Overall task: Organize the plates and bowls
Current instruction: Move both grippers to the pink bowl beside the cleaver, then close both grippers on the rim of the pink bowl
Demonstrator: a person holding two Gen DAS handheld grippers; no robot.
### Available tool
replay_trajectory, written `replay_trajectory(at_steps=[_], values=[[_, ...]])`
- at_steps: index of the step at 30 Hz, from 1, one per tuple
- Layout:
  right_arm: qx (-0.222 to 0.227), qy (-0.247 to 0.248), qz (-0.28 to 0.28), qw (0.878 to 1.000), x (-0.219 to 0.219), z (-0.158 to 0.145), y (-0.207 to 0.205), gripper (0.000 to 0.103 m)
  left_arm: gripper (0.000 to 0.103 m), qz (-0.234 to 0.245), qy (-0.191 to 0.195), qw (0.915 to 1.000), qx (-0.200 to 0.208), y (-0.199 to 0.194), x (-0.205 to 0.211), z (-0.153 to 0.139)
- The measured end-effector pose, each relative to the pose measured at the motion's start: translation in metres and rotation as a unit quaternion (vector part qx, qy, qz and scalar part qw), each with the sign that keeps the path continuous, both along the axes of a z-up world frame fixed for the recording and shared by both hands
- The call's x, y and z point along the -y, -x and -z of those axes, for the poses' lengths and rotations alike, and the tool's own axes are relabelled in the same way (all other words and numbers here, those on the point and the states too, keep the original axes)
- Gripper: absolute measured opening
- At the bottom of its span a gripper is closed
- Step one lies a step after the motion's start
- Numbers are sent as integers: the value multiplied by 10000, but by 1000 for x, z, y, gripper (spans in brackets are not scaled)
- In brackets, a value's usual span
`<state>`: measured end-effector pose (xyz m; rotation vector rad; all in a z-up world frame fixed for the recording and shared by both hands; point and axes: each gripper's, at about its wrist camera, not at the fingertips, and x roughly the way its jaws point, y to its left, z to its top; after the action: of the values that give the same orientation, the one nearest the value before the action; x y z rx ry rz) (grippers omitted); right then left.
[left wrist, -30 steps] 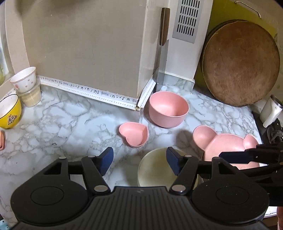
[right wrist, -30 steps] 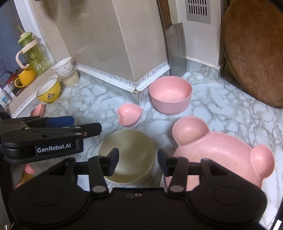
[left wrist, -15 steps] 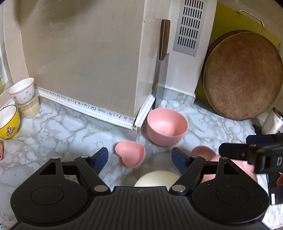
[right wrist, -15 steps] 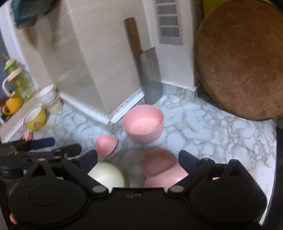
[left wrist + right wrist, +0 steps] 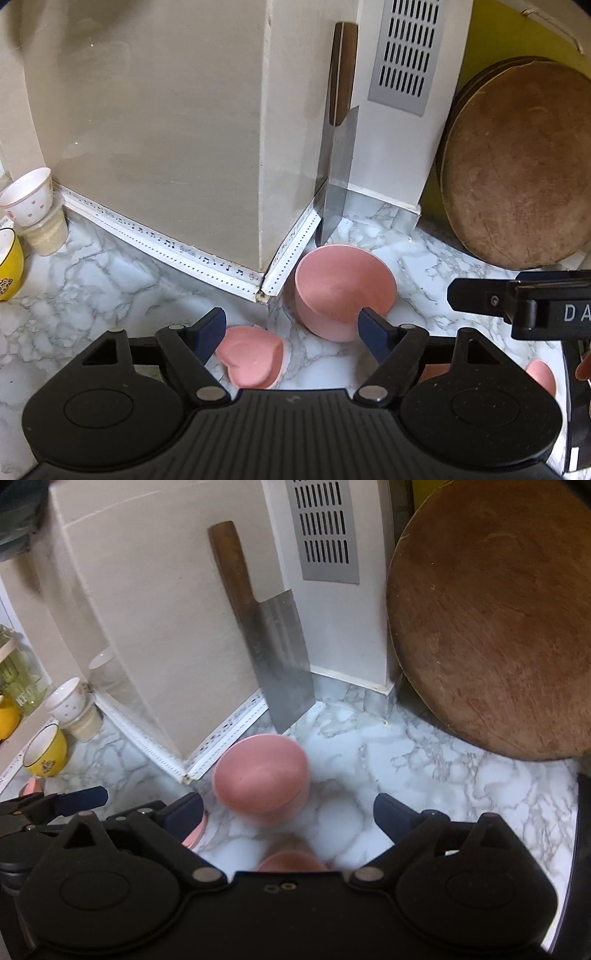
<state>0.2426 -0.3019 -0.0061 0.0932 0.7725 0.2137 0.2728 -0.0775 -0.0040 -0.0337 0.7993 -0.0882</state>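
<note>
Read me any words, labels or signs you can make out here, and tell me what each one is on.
"DA", cut off by the frame edge: white letters on the right gripper.
Music-note print, no words: white edging strip along the wall's foot.
Lettering on the green jar: too blurred.
Emblem on the yellow bowl: too small.

A glossy, marble-patterned tabletop (image 5: 110,288) is seen, on which a matt pink bowl (image 5: 341,291) and a matt pink heart-shaped dish (image 5: 253,356) of smooth plastic look are set. A cleaver (image 5: 284,668) with dull steel blade and worn wooden handle is shown beside a rough, scuffed round wooden board (image 5: 495,627). Glazed ceramic is suggested by a shiny yellow bowl (image 5: 46,753).
</note>
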Motion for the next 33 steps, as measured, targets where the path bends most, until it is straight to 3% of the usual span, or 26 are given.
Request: replay_trajectory(at_steps=[11,15,23,30,33], values=[[-459,-36,-39,9989,9,30,-67,92,78,-117,-393,9989,-238,-49,31,26],[-596,-30,-98,9982,10,42,-84,89,78,-244,-308,9986,-355,-65,33,35],[-817,-89,-181,9965,9,57,-108,68,78,-387,-142,9975,-574,-83,36,51],[-958,-113,-376,9946,3,68,-118,49,47,-427,74,9958,-803,-93,33,64],[-1007,-110,-448,9938,0,72,-120,35,34,-488,221,9944,-914,-96,29,68]])
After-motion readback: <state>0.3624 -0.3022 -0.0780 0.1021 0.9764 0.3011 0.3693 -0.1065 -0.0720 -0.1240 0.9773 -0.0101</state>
